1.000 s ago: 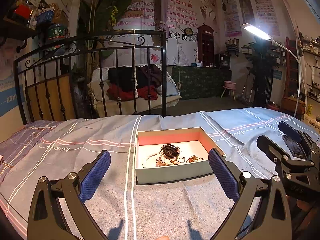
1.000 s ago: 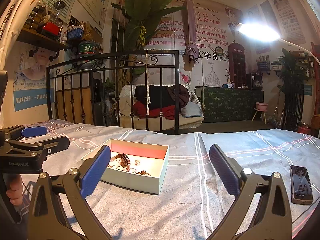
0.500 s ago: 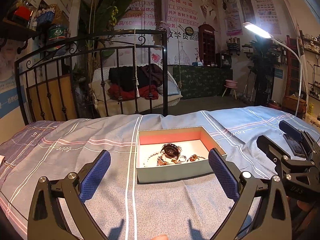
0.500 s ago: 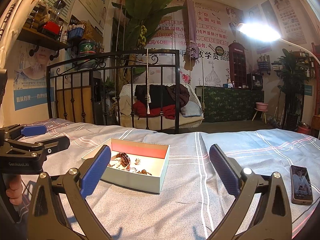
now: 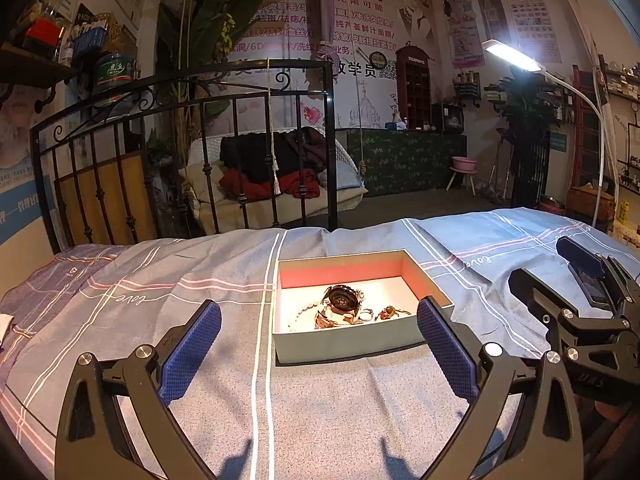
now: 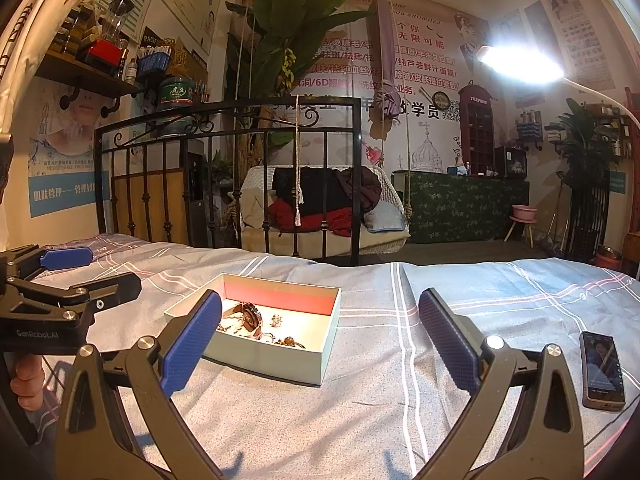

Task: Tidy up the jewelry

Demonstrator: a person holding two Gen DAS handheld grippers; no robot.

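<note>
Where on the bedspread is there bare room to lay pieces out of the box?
Bare bedspread left of the box, up to the headboard, and between box and phone. The box floor is crowded with a watch and tangled pieces.

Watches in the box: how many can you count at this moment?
1. A dark round-faced watch lies near the middle of the open box, on top of the tangled jewelry. That pile could hide another.

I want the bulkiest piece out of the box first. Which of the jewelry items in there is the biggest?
The dark round-faced watch, lying mid-box. It dwarfs the white bead strand to its left and the small amber piece to its right.
</note>
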